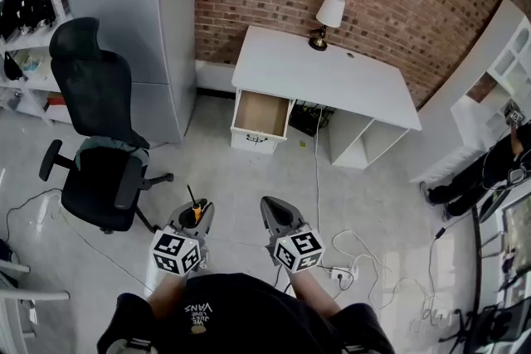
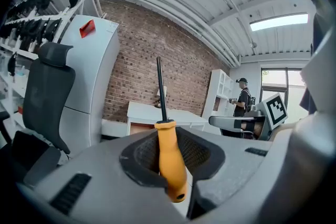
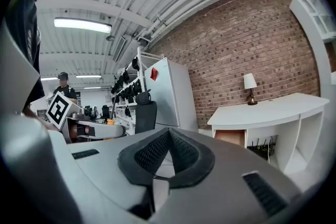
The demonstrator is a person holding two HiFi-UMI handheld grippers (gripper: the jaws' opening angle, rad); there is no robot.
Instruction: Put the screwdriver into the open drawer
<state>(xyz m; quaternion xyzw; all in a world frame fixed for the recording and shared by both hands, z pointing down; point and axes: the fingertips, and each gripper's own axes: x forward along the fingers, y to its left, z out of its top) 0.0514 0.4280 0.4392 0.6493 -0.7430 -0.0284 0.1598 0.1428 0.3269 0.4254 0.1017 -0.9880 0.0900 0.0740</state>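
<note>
Left gripper fingers clamped on screwdriver handle; right gripper fingers closed, empty. Open drawer well ahead of fingers — carry and drop-in remain.

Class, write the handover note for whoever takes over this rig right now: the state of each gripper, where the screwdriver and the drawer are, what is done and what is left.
Left gripper: shut on the screwdriver, gripping the orange handle with the shaft pointing up and forward.
Right gripper: shut, nothing between its fingers.
Drawer: pulled open under the left end of the white desk, across the floor from the person, nothing visible in it.
Done: screwdriver is in hand.
Left: walk to the desk, lower the screwdriver into the drawer, release it.
</note>
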